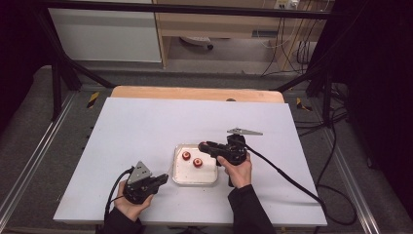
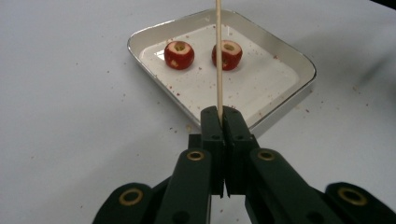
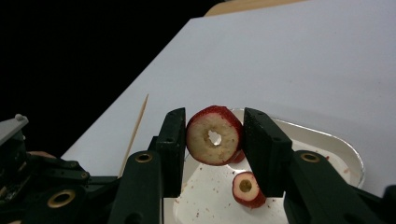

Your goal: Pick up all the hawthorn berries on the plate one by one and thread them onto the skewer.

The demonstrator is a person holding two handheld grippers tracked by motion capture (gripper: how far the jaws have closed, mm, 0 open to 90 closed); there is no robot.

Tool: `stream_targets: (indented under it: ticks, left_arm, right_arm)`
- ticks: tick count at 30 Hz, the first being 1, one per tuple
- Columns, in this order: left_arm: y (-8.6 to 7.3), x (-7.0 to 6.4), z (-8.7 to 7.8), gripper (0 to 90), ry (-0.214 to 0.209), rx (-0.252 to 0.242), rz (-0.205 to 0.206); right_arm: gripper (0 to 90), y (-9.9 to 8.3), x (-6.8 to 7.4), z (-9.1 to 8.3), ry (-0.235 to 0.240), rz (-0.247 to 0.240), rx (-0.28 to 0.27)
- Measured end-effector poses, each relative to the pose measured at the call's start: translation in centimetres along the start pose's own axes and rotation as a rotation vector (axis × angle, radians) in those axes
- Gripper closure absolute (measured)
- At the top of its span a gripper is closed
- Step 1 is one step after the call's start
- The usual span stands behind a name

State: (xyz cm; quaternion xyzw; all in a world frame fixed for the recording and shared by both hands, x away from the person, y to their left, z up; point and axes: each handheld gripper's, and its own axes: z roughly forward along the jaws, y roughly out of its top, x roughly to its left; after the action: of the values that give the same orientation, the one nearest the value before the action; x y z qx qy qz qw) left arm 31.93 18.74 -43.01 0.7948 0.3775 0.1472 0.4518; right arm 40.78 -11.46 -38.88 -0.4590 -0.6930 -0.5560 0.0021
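Both handheld black two-jaw grippers work at a shallow white square tray [image 1: 178,171] on the white table [image 1: 136,126]: the right gripper [image 1: 203,146] hovers over it, the left gripper [image 1: 163,180] beside its near corner. Left gripper view: jaws clamp a thin wooden skewer [image 2: 218,56], aimed at two cored red fruits [image 2: 179,54]. Right gripper view: jaws grip a third cored fruit [image 3: 214,135], bore exposed, presumably for threading.

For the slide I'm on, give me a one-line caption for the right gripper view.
Right claw shut on a cored red fruit above the white tray, another fruit piece lying below.
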Motion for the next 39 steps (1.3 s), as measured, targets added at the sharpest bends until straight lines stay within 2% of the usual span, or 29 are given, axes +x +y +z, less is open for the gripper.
stream_targets:
  ticks: [1,2,3,4,6,8,9,10,11,13,14,17,24,33,39]
  left_arm:
    - [0.1,-0.1,0.1,88.4,0.002,-0.006,-0.008]
    - [0.2,-0.3,0.2,88.4,0.007,-0.012,-0.015]
    - [0.3,-0.4,0.3,88.4,0.011,-0.018,-0.021]
    - [0.4,-0.5,0.4,88.4,0.012,-0.020,-0.024]
    - [0.5,-0.8,0.7,88.4,0.014,-0.027,-0.036]
    - [0.8,-1.1,0.9,88.4,0.011,-0.034,-0.042]
    - [0.9,-1.3,1.0,88.4,0.011,-0.039,-0.046]
    - [1.1,-1.4,1.1,88.4,0.010,-0.046,-0.051]
    - [1.2,-1.6,1.2,88.4,0.005,-0.050,-0.054]
    - [1.5,-2.0,1.4,88.4,0.002,-0.062,-0.054]
    - [1.6,-2.2,1.4,88.4,-0.001,-0.062,-0.052]
    - [1.9,-2.7,1.8,88.4,-0.001,-0.067,-0.048]
    - [2.3,-3.2,2.1,88.4,-0.004,-0.074,-0.046]
    - [3.0,-4.1,2.5,88.4,-0.018,-0.086,-0.044]
    - [3.5,-4.6,2.8,88.4,-0.028,-0.091,-0.037]
  right_arm:
    - [60.9,0.0,0.0,0.0,0.000,0.000,0.000]
    - [60.9,-0.1,-0.1,-0.1,0.006,0.016,-0.034]
    - [60.9,-0.1,-0.1,-0.1,0.006,0.016,-0.034]
    - [60.9,-0.2,-0.2,-0.3,0.009,0.026,-0.070]
    - [61.0,-0.2,-0.2,-0.3,0.013,0.027,-0.088]
    - [61.0,-0.1,-0.2,-0.6,0.024,0.044,-0.143]
    - [61.0,-0.1,-0.2,-0.6,0.024,0.044,-0.143]
    - [61.0,0.0,-0.2,-0.7,0.035,0.049,-0.177]
    - [61.0,0.0,-0.2,-0.7,0.035,0.049,-0.177]
    - [61.0,0.0,0.0,-0.8,0.047,0.054,-0.230]
    - [61.0,0.0,0.0,-0.8,0.047,0.054,-0.230]
    - [61.0,0.2,0.1,-0.9,0.056,0.065,-0.282]
    - [61.1,0.3,0.3,-1.0,0.074,0.094,-0.367]
    - [61.1,0.3,0.5,-0.9,0.091,0.135,-0.428]
    - [61.1,0.2,0.6,-0.8,0.105,0.147,-0.444]
